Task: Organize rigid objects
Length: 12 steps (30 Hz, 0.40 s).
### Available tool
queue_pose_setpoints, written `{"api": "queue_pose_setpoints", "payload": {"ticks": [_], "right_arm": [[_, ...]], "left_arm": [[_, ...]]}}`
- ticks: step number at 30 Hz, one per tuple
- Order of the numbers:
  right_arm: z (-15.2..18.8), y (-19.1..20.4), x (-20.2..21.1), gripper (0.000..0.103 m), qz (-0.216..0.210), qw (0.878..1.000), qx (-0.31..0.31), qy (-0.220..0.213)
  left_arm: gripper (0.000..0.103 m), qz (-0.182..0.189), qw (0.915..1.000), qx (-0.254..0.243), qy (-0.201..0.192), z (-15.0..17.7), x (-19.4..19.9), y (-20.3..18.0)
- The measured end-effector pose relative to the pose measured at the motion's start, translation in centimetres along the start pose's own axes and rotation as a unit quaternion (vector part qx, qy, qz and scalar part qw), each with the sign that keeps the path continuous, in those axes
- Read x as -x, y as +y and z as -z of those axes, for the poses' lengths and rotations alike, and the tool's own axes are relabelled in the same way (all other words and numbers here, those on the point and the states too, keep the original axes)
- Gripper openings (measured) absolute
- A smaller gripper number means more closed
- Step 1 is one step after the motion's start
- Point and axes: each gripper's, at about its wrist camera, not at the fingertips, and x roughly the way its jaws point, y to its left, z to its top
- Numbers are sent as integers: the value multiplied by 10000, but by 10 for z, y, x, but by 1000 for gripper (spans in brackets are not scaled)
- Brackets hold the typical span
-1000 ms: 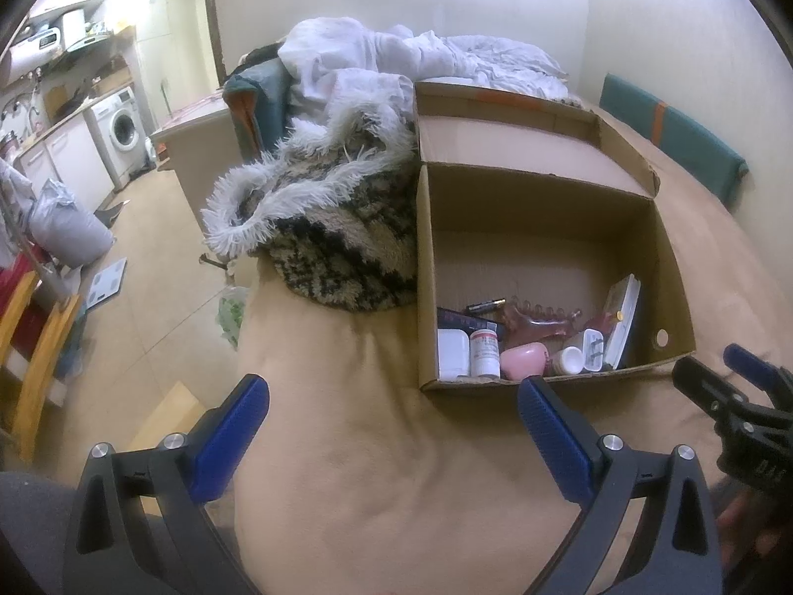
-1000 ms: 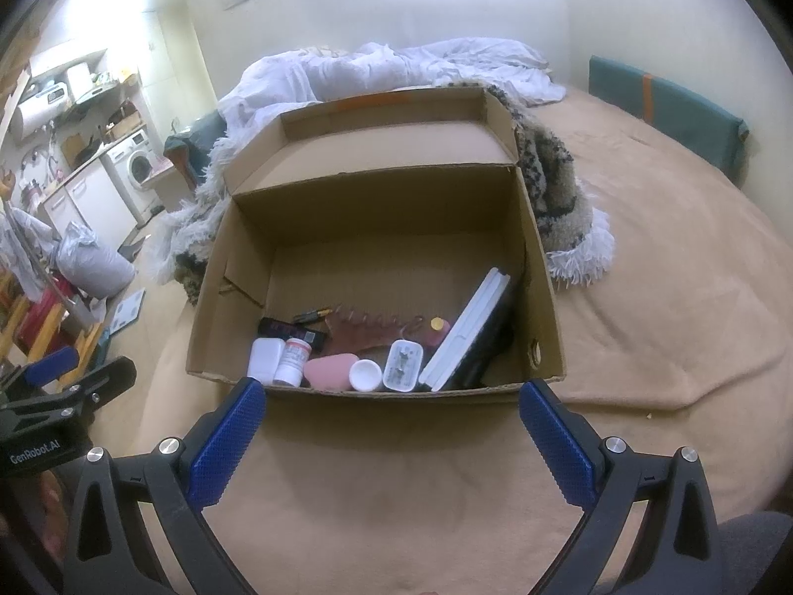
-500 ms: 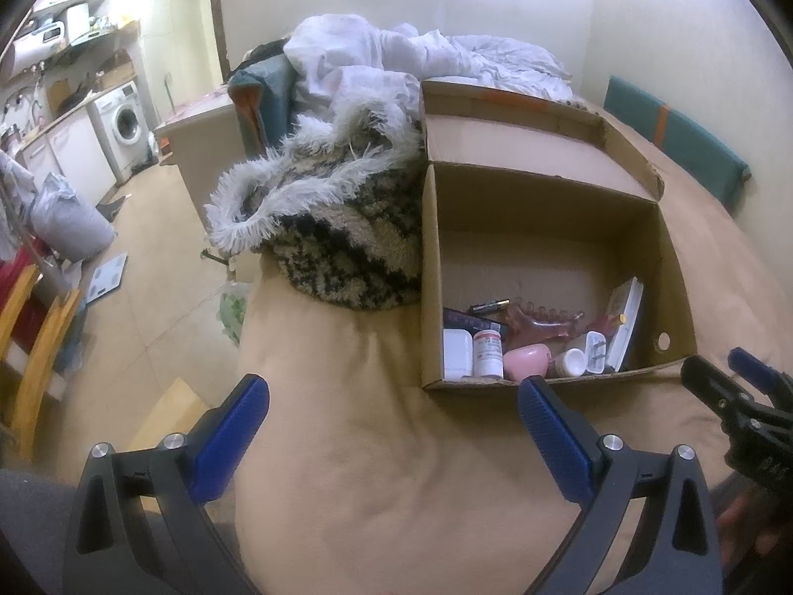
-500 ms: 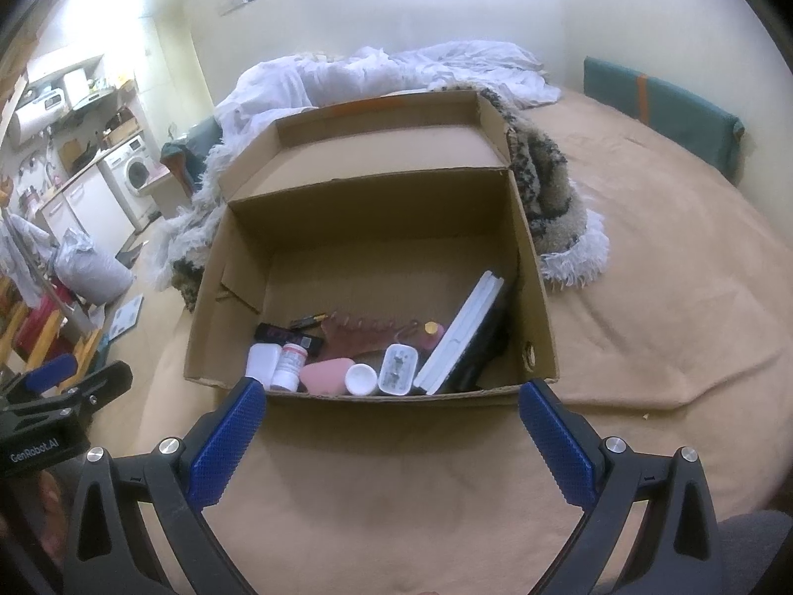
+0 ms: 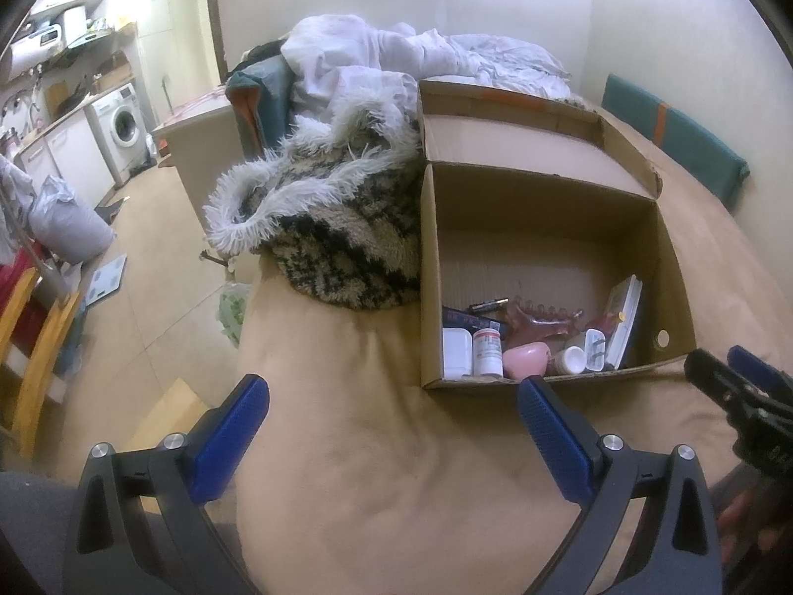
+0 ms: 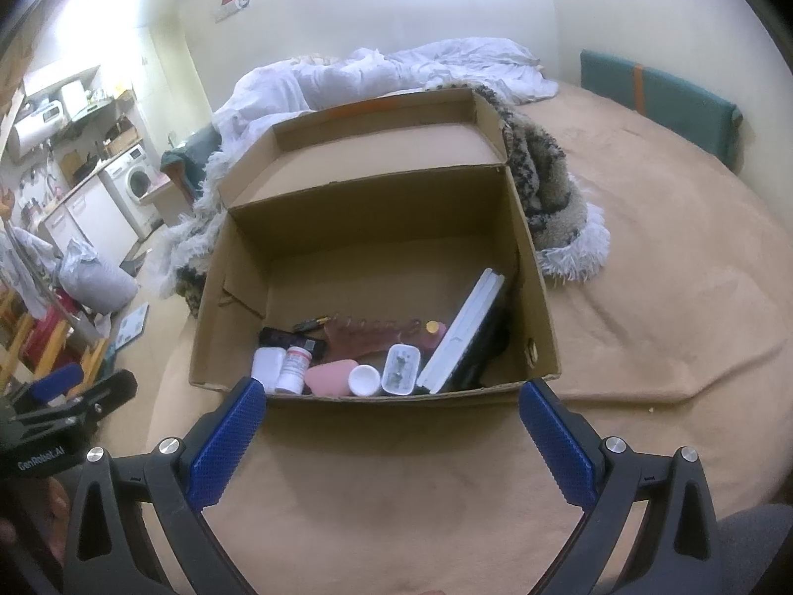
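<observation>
An open cardboard box (image 6: 540, 307) (image 5: 428, 258) sits on a tan bedspread. Along its near wall lie a white case (image 6: 265, 369), a pill bottle (image 6: 293, 366) (image 5: 486, 350), a pink soap-like piece (image 6: 329, 378) (image 5: 524, 358), a white cap (image 6: 363, 380), a clear case (image 6: 401, 368), a pink hair claw (image 6: 367, 334) (image 5: 540, 320) and white and black books (image 6: 463, 332) leaning on the right wall. My left gripper (image 5: 391, 439) is open and empty, left of the box's near corner. My right gripper (image 6: 391, 439) is open and empty just before the box's front wall.
A furry patterned blanket (image 5: 337, 228) lies against the box's left and back sides. White bedding (image 6: 396, 69) is piled behind. A teal cushion (image 6: 659, 94) stands at the wall on the right. The bed edge drops to the floor (image 5: 148, 267) at left, with a washing machine (image 5: 121, 124) beyond.
Both grippers have drifted slightly; the box sits a little lower and more central in the right wrist view. Both stay open and empty.
</observation>
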Motion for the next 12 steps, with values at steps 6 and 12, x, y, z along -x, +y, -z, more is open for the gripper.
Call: {"api": "queue_pose_setpoints", "payload": {"ticks": [6,12], "right_arm": [[0,-1,-1,103,3,10000,-20,2],[0,-1,-1,103,9,10000,7,8]], "left_arm": [[100,23,10000,-1,44,-1,-2,4],[100,35,10000,-21,23,-1,-4,4]]}}
